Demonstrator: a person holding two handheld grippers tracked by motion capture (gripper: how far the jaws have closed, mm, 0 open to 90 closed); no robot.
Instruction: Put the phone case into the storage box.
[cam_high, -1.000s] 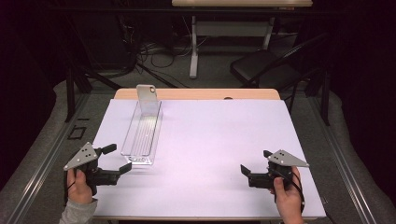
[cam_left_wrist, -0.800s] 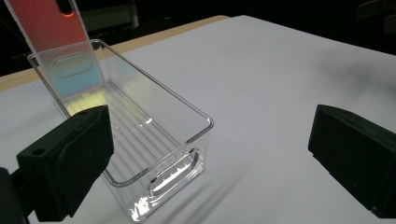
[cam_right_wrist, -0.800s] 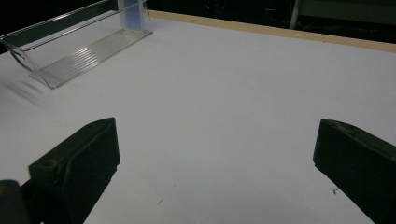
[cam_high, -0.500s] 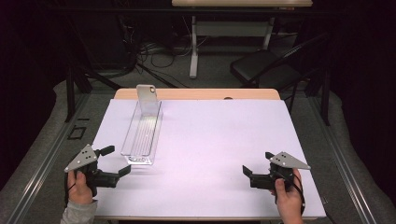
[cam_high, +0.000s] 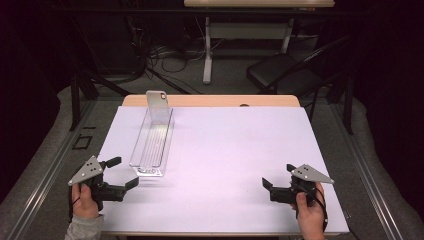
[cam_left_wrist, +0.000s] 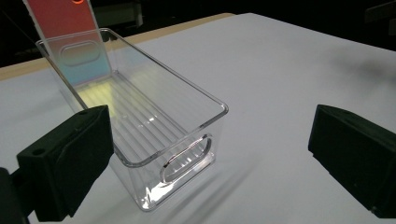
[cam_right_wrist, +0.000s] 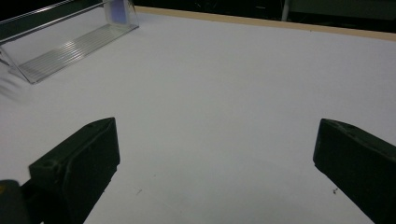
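Note:
A long clear plastic bin (cam_high: 152, 142) lies on the white-covered table (cam_high: 230, 145), left of centre, running away from me. A flat card (cam_high: 157, 105) leans upright at its far end and looks red-orange in the left gripper view (cam_left_wrist: 60, 16). My left gripper (cam_high: 122, 172) sits just left of the bin's near end (cam_left_wrist: 182, 154). Its jaws have just been opening, stand wide and touch nothing. My right gripper (cam_high: 277, 176) rests low near the front right, open over bare sheet (cam_right_wrist: 217, 140). The bin (cam_right_wrist: 70, 42) lies far off to its left.
The table's wooden far edge (cam_high: 215, 100) shows beyond the white sheet. Behind the table are a dark folding chair (cam_high: 280, 75), a desk leg (cam_high: 206, 55) and floor cables (cam_high: 160, 55). Metal rails (cam_high: 50, 170) run along both sides.

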